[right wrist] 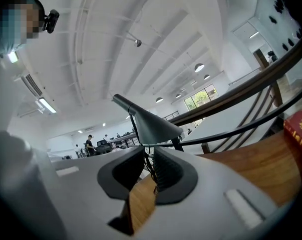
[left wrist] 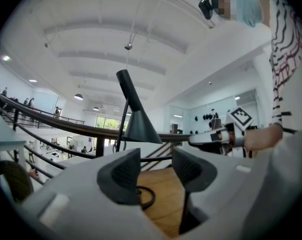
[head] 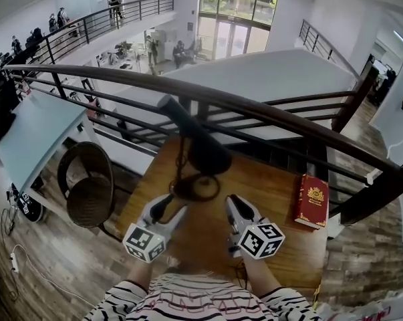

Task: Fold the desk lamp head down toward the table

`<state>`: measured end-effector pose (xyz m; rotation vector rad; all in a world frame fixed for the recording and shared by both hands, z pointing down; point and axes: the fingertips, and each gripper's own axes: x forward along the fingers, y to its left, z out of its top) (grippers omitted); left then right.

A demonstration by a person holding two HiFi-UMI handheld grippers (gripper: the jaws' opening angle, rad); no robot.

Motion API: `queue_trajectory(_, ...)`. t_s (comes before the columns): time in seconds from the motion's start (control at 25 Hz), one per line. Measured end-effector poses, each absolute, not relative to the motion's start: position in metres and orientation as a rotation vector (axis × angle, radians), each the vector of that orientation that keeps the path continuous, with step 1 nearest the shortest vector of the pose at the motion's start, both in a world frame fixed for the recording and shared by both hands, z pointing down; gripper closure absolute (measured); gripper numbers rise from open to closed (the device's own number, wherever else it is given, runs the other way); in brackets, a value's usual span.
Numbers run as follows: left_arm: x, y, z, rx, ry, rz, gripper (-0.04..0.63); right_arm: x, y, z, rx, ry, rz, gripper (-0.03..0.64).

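The fingers (left wrist: 121,176) of the left gripper (left wrist: 155,170) are set wide apart with nothing between them; only bare worktop (left wrist: 163,204) and part of the lamp's ring base (head: 181,189) are seen beyond the gap. The fingers (right wrist: 170,171) of the right gripper (right wrist: 149,166) are set to a narrow gap, through which a dark cable (right wrist: 150,159) of the lamp is seen further off; nothing is clamped. Both grippers are held level, just short of the desk lamp (head: 191,129), one to each side of its base. The lamp head (head: 209,155), a dark cone on a thin slanted stem, is raised above the base, towards the far edge of the worktop. The lamp is judged light and top-heavy, its shade smooth and probably slippery, its hinge stiff. The base should be steadied with one gripper while the head is taken at its narrow neck and pressed down. Open room is available on the near side. The railing (head: 288,116) stands close behind, and a red book (head: 313,198) lies well to the right, at the worktop's edge.
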<state>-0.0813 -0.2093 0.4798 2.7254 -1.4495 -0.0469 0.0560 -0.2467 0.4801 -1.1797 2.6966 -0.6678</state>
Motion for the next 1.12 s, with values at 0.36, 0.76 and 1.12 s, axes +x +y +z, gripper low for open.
queue_trajectory(0.36,-0.06,-0.161,0.487,2.652,-1.562,-0.034,0.443,0.076,-0.194,0.484,-1.074,2.743,-0.672,0.616)
queue_trajectory(0.76,-0.039,-0.112,0.489,2.628,-1.594,-0.026,0.529,0.09,-0.143,0.495,-1.008,2.761,-0.723,0.616)
queue_trajectory(1.12,-0.013,-0.08,0.497,2.628,-1.602,-0.007,0.592,0.115,-0.111,0.512,-1.004,2.748,-0.755,0.617)
